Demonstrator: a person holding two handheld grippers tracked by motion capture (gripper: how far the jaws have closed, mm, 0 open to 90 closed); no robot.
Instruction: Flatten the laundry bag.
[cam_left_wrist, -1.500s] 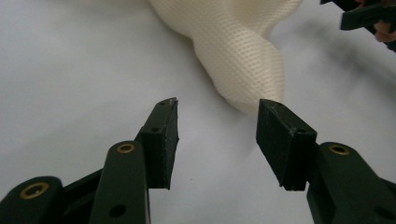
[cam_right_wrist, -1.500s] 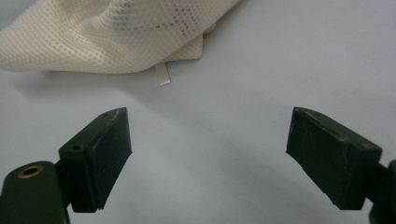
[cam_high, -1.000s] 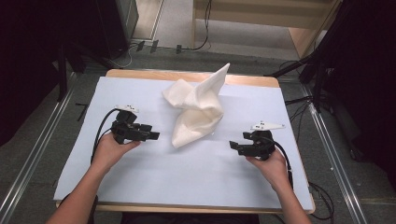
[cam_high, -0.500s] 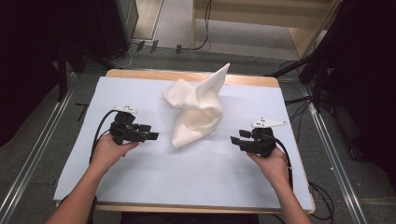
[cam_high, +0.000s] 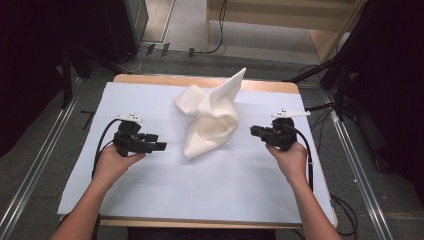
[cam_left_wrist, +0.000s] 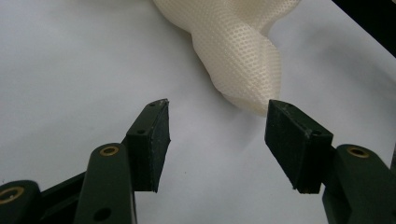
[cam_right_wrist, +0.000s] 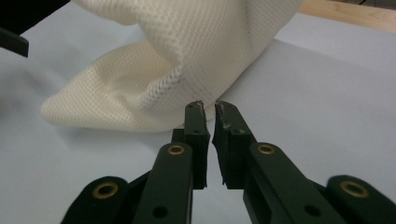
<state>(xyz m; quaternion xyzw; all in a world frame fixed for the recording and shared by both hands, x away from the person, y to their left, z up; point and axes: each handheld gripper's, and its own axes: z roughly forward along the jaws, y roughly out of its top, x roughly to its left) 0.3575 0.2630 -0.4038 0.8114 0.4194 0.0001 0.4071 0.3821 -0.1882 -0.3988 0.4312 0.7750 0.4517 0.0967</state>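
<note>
A crumpled cream mesh cloth (cam_high: 210, 117) lies in a heap at the middle of the white-covered table (cam_high: 200, 195), one corner sticking up toward the far edge. My left gripper (cam_high: 157, 144) rests left of it and points at it, open; in the left gripper view the cloth's near tip (cam_left_wrist: 243, 65) lies just beyond the gap between the jaws (cam_left_wrist: 217, 126). My right gripper (cam_high: 254, 132) is held right of the cloth, a little short of it. Its jaws have just been closing and now stand almost together (cam_right_wrist: 209, 109) with nothing between them, the cloth (cam_right_wrist: 187, 46) just ahead.
The table's wooden far edge (cam_high: 150, 79) shows beyond the white cover. Metal rails (cam_high: 45, 150) run along the floor on both sides, and cables (cam_high: 320, 107) lie near the far right corner. Dark equipment stands at the left and right.
My right gripper has risen and moved away from the person, level with the cloth's side, and its jaws have gone from wide apart to nearly together. The left gripper and the cloth have stayed put.
</note>
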